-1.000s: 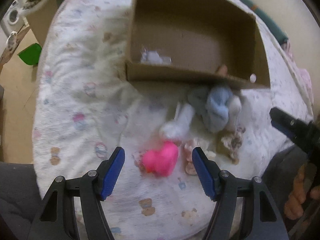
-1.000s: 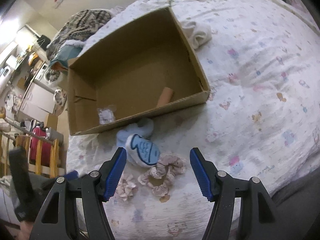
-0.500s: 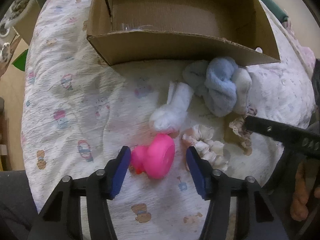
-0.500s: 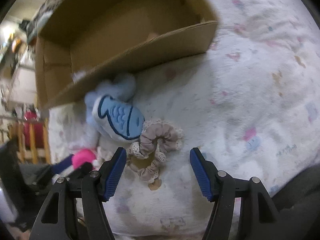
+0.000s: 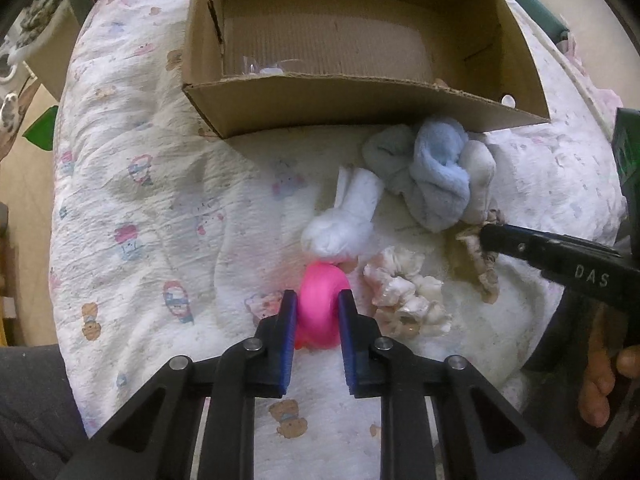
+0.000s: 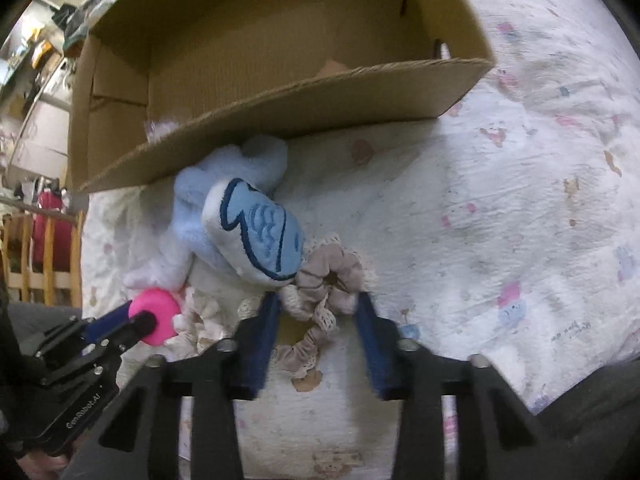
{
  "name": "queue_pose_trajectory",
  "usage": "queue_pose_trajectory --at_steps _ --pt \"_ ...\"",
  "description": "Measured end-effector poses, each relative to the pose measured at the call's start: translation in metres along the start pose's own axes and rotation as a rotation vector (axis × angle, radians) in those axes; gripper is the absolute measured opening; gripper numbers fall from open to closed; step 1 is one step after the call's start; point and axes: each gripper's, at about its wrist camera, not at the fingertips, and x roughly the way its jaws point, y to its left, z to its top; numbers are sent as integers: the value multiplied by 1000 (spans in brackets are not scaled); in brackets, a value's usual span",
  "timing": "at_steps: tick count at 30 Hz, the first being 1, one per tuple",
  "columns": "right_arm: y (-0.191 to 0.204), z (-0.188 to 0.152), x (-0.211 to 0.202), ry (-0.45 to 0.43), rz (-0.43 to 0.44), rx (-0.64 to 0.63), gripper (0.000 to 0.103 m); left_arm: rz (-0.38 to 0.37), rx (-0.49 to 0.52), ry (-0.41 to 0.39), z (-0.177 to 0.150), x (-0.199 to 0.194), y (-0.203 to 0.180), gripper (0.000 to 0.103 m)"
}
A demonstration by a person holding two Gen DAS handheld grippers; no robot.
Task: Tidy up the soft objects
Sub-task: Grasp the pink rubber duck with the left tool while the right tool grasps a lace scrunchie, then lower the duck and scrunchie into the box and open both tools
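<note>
Left claw [image 5: 318, 312] of mine is clamped on the pink squishy toy [image 5: 320, 308], blue pads pressing both its sides, down at 6 o'clock in the left wrist view on the printed quilt [image 5: 140, 200]. Right claw [image 6: 318, 310] straddles the beige scrunchie [image 6: 328, 280] with a gap on each side; its edges are blurred, so I read it as apart and not yet gripping.

For a clean lift I would raise the pink toy straight up before swinging toward 12 o'clock, where the cardboard box [image 5: 360, 104] sits, since the white sock [image 5: 344, 224] touches the toy's far edge and may drag along. On the right, I would close low on the fabric band, not the lace trim, which probably slips.

Count outside the box: one pink toy, one white sock, one blue fish plush [image 6: 256, 236], two scrunchies — beige and cream [image 5: 408, 292]. Inside the box I see one small clear packet [image 5: 268, 68].
</note>
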Motion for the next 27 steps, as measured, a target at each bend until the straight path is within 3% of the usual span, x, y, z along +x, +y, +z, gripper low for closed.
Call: queue_pose_trajectory --at_steps 3,17,27 --pt "-1 -3 -8 -25 23 -4 9 -16 -25 1 -8 -14 12 18" --pt "-2 -21 -80 -214 133 -26 4 -14 -115 -161 -30 -76 43 18" --pt "8 -11 -133 -322 188 -57 4 41 -118 -294 -5 -121 39 18"
